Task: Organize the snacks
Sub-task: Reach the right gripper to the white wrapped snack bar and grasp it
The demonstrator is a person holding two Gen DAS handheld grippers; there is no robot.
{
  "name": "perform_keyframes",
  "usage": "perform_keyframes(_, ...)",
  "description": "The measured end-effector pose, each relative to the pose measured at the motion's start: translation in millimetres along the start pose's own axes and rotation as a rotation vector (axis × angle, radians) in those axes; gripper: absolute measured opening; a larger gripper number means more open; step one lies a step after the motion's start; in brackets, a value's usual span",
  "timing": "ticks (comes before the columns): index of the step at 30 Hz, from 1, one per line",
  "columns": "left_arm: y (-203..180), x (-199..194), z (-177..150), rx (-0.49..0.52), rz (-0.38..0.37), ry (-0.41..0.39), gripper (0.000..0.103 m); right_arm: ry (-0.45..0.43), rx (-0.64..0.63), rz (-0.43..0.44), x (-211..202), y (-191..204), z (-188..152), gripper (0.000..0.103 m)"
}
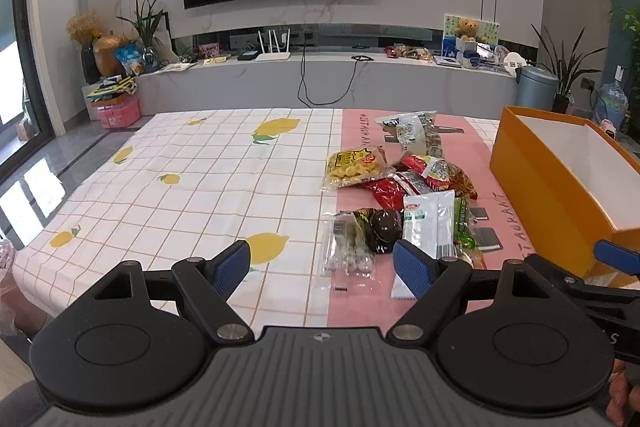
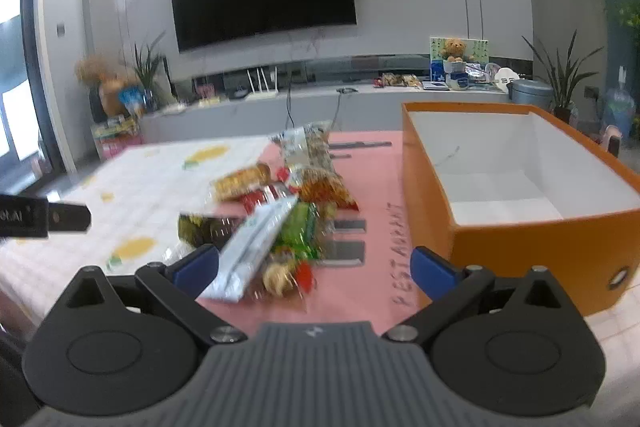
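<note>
Both my left tongs (image 1: 322, 269) and right tongs (image 2: 316, 273) gaped wide, holding nothing. The snacks (image 1: 400, 195) all lay heaped on the worktop (image 1: 180, 187) beside the orange box (image 2: 520, 247), which was empty: sorting looked unstarted.

Cloth (image 1: 180, 187): white with thin orange grid and yellow lemons, joining plain pink with grey lettering at 3 o'clock; box (image 2: 520, 247) orange outside, white inside; packets yellow (image 1: 354, 165), red (image 1: 436, 175), white-and-green (image 1: 428, 223), dark brown (image 1: 380, 227); gripper pads (image 1: 412, 267) blue on black arms.
</note>
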State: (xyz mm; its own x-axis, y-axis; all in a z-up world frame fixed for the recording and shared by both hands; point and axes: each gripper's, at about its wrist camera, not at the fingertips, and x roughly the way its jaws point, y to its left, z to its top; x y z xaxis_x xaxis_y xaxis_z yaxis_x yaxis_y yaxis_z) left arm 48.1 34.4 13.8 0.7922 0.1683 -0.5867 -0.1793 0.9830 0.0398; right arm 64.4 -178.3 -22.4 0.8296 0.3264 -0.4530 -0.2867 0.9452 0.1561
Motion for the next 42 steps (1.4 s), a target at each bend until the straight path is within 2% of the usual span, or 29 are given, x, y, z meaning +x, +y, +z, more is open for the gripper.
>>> perform_keyframes(1, 0, 2, 3, 0.0, -0.005, 0.005, 0.095, 0.009, -0.014, 0.009, 5, 2, 1, 0.081)
perform_keyframes(3, -1, 6, 10, 0.005, -0.008, 0.005, 0.095, 0.03, -0.035, 0.024, 16, 4, 1, 0.074)
perform_keyframes(7, -6, 13, 23, 0.039, -0.012, -0.026, 0.095, 0.043, -0.104, 0.047, 36, 14, -1, 0.066)
perform_keyframes(10, -5, 26, 30, 0.022, -0.008, -0.025, 0.095, 0.057, -0.146, 0.061, 49, 20, -1, 0.065)
perform_keyframes(14, 5, 39, 16, -0.014, -0.043, -0.009, 0.095, 0.098, -0.033, 0.086, 61, 13, -1, 0.065)
perform_keyframes(17, 7, 53, 6, 0.006, -0.042, 0.055, 0.095, 0.163, 0.067, 0.156, 75, 10, -4, 0.066)
perform_keyframes(19, 8, 60, 2, 0.006, -0.027, 0.071, 0.095, 0.209, 0.085, 0.184, 86, 13, -8, 0.06)
perform_keyframes(21, 10, 65, 0, 0.004, -0.007, 0.088, 0.095, 0.204, 0.084, 0.173, 90, 17, -9, 0.057)
perform_keyframes(27, 14, 65, -3, 0.012, -0.011, 0.106, 0.095, 0.17, 0.1, 0.19, 99, 18, -7, 0.048)
perform_keyframes(30, 12, 67, -4, 0.011, -0.012, 0.111, 0.095, 0.151, 0.104, 0.2, 102, 18, -8, 0.048)
perform_keyframes(32, 11, 67, -5, 0.016, -0.012, 0.115, 0.095, 0.143, 0.107, 0.206, 104, 19, -8, 0.043)
perform_keyframes(37, 9, 69, -10, 0.052, 0.02, 0.115, 0.095, 0.131, 0.097, 0.215, 110, 18, -8, 0.014)
perform_keyframes(40, 12, 71, -9, 0.037, 0.026, 0.129, 0.095, 0.123, 0.086, 0.224, 110, 18, -8, 0.003)
perform_keyframes(42, 13, 72, -8, 0.022, 0.021, 0.136, 0.095, 0.115, 0.088, 0.249, 108, 18, -8, 0.0)
